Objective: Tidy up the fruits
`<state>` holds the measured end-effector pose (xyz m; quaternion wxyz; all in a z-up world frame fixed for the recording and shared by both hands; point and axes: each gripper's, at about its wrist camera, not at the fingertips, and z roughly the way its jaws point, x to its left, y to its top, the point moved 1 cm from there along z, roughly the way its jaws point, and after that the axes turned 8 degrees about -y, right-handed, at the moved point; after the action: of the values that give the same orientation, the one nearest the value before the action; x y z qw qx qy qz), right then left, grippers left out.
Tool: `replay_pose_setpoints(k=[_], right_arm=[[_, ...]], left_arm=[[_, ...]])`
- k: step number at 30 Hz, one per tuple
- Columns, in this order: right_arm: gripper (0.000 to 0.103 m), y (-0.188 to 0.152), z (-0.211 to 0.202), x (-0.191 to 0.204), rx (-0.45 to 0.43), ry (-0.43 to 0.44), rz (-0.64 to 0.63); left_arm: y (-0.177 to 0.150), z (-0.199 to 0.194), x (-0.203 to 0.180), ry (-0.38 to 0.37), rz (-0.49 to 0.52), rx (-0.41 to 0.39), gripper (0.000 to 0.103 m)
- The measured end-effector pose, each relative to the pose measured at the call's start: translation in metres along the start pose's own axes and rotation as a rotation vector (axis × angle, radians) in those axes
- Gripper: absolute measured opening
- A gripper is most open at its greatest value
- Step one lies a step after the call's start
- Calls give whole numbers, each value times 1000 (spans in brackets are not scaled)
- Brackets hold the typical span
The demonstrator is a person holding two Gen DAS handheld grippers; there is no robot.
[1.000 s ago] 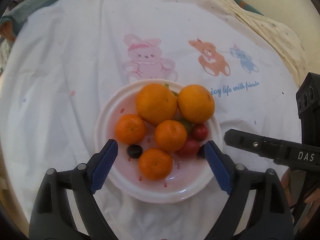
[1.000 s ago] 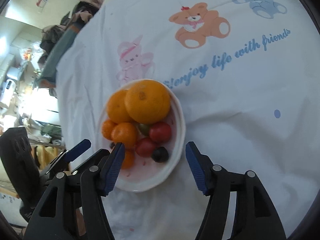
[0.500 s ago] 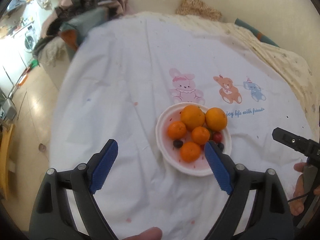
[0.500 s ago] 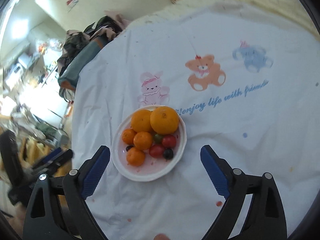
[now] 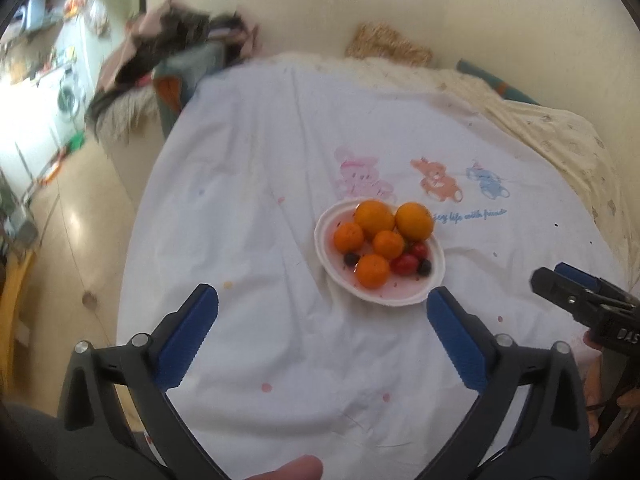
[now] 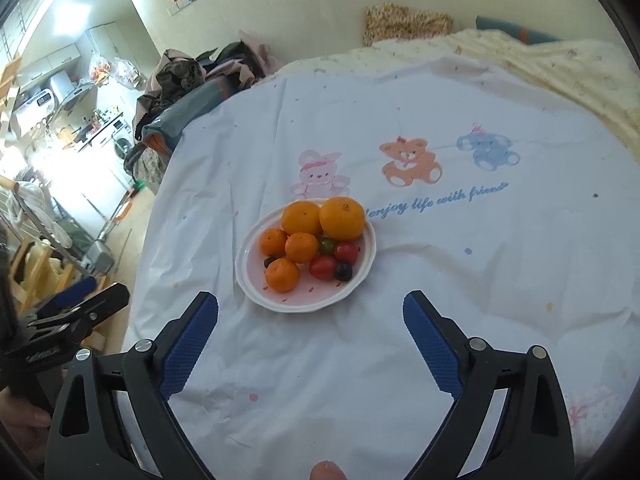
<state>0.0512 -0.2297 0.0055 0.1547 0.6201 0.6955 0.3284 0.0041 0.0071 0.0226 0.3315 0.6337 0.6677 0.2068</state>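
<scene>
A white plate sits on the white cartoon-print cloth, holding several oranges, red cherry tomatoes and dark grapes. My left gripper hangs above the cloth, well short of the plate; its jaws are opening wide with nothing between them. My right gripper is also raised just short of the plate, open and empty. Each gripper shows at the edge of the other's view: the right gripper, the left gripper.
The cloth covers a round table. A pile of clothes lies on a seat at the far left, a cream quilt at the far right. The floor and a kitchen area lie beyond the left edge.
Both grippers pulled back and up from the plate, which now looks small and far. Both sets of jaws spread wider, and the right one levelled out of its tilt.
</scene>
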Motion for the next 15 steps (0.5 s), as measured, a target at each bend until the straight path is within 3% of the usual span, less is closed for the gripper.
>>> replay_pose_setpoints(k=[3, 15], right_arm=[[103, -6, -4, 4, -43, -38, -1], [103, -15, 4, 17, -97, -159, -99]], left_arm=[[-1, -3, -6, -7, 23, -32, 103], [-5, 23, -8, -57, 15, 10, 103]])
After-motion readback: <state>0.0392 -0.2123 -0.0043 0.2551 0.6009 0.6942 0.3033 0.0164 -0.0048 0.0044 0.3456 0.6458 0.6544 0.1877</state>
